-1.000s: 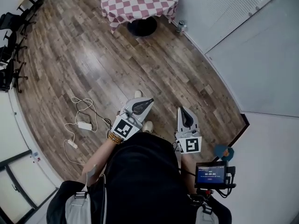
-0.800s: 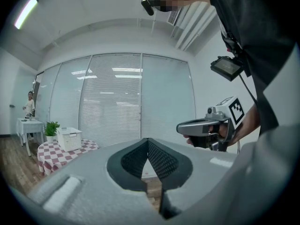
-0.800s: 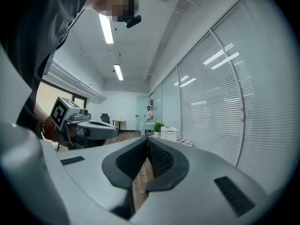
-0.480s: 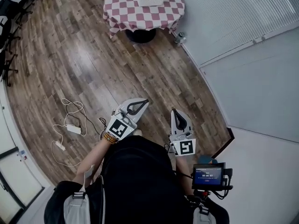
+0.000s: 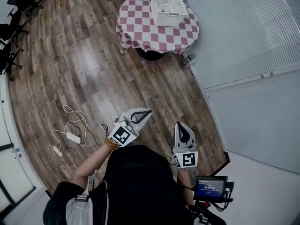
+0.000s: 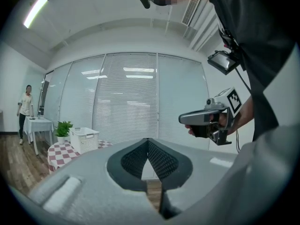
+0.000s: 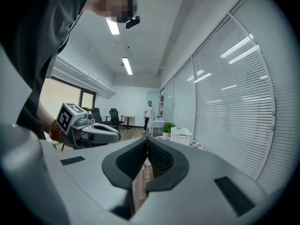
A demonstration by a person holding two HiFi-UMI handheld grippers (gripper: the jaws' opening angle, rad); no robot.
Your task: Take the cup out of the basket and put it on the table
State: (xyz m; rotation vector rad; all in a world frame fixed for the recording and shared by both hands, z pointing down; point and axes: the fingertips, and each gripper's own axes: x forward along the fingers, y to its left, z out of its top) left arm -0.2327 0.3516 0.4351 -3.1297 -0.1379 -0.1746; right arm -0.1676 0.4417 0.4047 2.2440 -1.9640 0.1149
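Nearer now than a second ago: cup (image 5: 165, 8), inside white basket (image 5: 176, 18) on checked table (image 5: 154, 36), well ahead of both grippers. Left gripper (image 5: 148, 111) pinched shut, empty; right gripper (image 5: 180, 124) likewise closed on nothing. Between them and table, open wood floor (image 5: 93, 69); blinds wall (image 5: 243, 27) close along right gripper's side; corded adapter (image 5: 72, 137) on floor left of left gripper.

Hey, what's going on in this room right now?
A person holds a left gripper and a right gripper out in front, both with fingers shut and empty. Across the wooden floor stands a round table with a checked cloth. On it is a white basket with the cup inside. Both grippers are well short of the table, so the cup has not been touched yet.
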